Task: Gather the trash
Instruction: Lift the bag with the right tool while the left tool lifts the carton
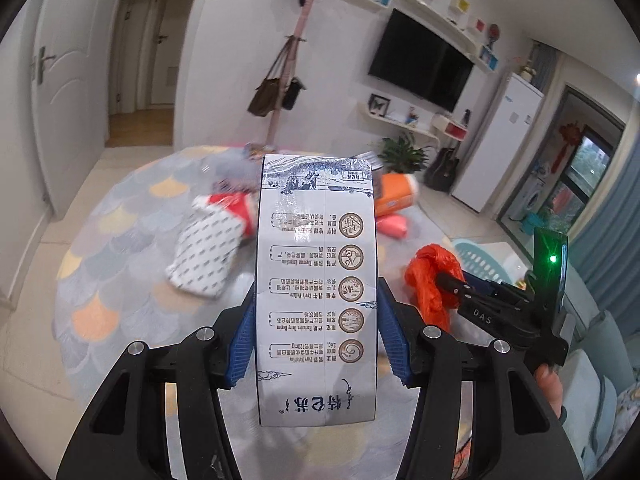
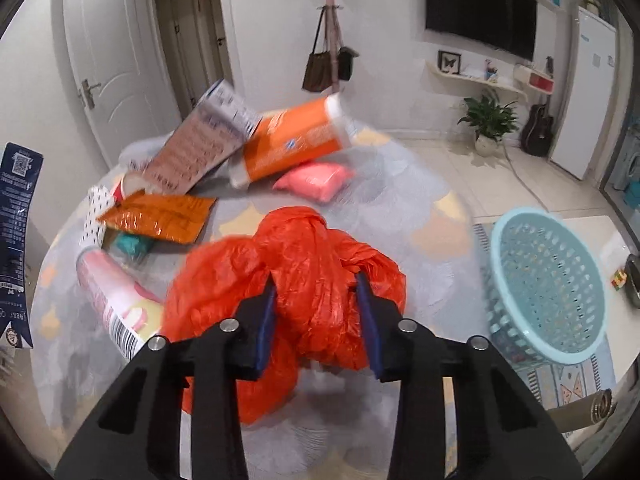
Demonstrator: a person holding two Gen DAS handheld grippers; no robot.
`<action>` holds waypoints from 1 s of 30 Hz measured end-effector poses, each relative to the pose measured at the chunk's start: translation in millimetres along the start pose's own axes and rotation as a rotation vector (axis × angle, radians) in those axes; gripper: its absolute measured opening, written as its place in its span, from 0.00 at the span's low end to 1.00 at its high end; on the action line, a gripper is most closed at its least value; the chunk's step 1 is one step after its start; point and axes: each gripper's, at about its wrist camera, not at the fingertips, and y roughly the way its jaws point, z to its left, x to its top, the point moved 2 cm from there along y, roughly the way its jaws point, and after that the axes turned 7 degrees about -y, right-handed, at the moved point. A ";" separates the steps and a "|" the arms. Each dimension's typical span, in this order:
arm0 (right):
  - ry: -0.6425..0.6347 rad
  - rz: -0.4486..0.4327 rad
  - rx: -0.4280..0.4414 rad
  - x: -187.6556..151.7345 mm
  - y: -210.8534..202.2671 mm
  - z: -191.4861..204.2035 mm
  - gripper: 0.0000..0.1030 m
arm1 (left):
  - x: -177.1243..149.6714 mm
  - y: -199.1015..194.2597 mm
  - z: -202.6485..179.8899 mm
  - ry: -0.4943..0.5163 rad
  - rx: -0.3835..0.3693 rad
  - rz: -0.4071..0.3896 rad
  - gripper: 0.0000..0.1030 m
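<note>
My left gripper is shut on a tall white milk carton with printed text, held up above the round grey rug. The carton's dark blue side shows at the left edge of the right wrist view. My right gripper is shut on a crumpled orange plastic bag, lifted over the rug; bag and gripper also show in the left wrist view. A light blue perforated basket stands to the right on the floor.
On the rug lie a brown-grey box, an orange-white pack, a pink pouch, an orange foil wrapper, a pink-white tube and a dotted white bag. A coat rack, plant and guitar stand by the wall.
</note>
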 end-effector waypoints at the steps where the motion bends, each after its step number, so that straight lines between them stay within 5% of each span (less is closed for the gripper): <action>1: 0.007 -0.016 -0.008 1.9 -7.4 -6.0 0.31 | 3.0 2.7 -8.3 0.014 -0.010 -0.004 0.51; 13: 0.105 -0.151 -0.138 15.2 -69.6 -94.4 0.31 | 25.3 61.6 -127.8 0.168 -0.162 0.047 0.51; 20: 0.232 -0.160 -0.207 8.9 -76.1 -165.1 0.31 | 25.7 130.4 -199.1 0.269 -0.179 0.149 0.51; 27: 0.436 0.013 -0.315 -18.5 -37.0 -254.8 0.31 | 24.7 205.5 -259.2 0.307 -0.230 0.250 0.51; 30: 0.460 0.050 -0.357 -30.6 -21.3 -274.8 0.31 | 17.8 229.4 -281.2 0.355 -0.235 0.223 0.51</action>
